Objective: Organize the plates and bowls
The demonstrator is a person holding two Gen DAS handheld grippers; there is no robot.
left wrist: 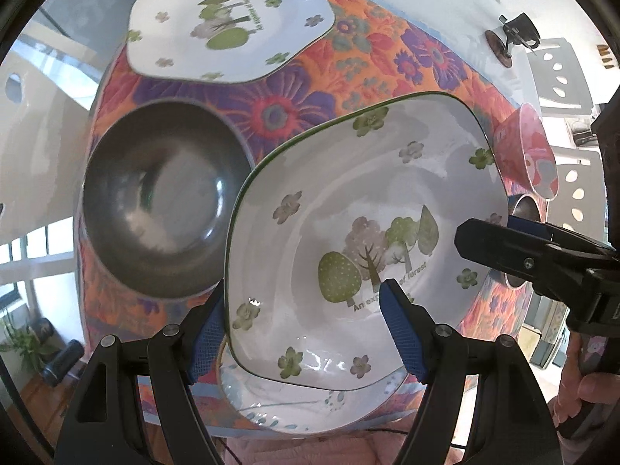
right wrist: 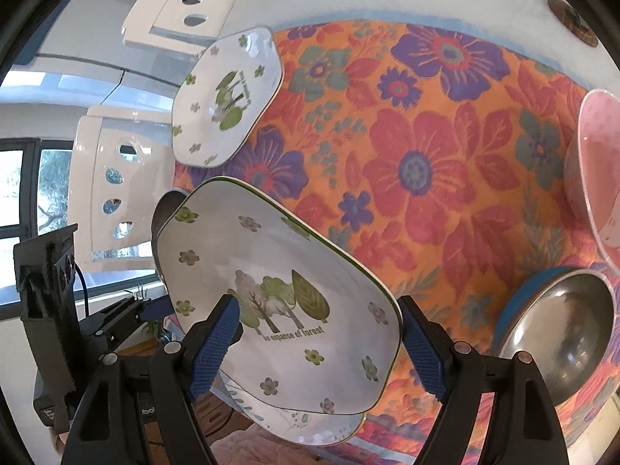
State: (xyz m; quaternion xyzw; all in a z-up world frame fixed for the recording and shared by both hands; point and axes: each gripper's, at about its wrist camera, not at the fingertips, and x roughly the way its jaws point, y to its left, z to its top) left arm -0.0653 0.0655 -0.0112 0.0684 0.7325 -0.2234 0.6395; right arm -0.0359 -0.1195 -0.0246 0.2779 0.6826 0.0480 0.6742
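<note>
Your left claw (left wrist: 302, 333) straddles the near rim of the green-rimmed forest plate (left wrist: 360, 240), fingers spread, not visibly pinching. Your right claw (right wrist: 319, 345) is spread around its opposite edge. The plate rests on another plate (left wrist: 271, 414) beside the steel bowl (left wrist: 159, 201) on the floral-clothed table (left wrist: 387, 62).

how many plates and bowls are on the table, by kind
plates: 3
steel bowls: 2
pink bowl: 1
total: 6
</note>
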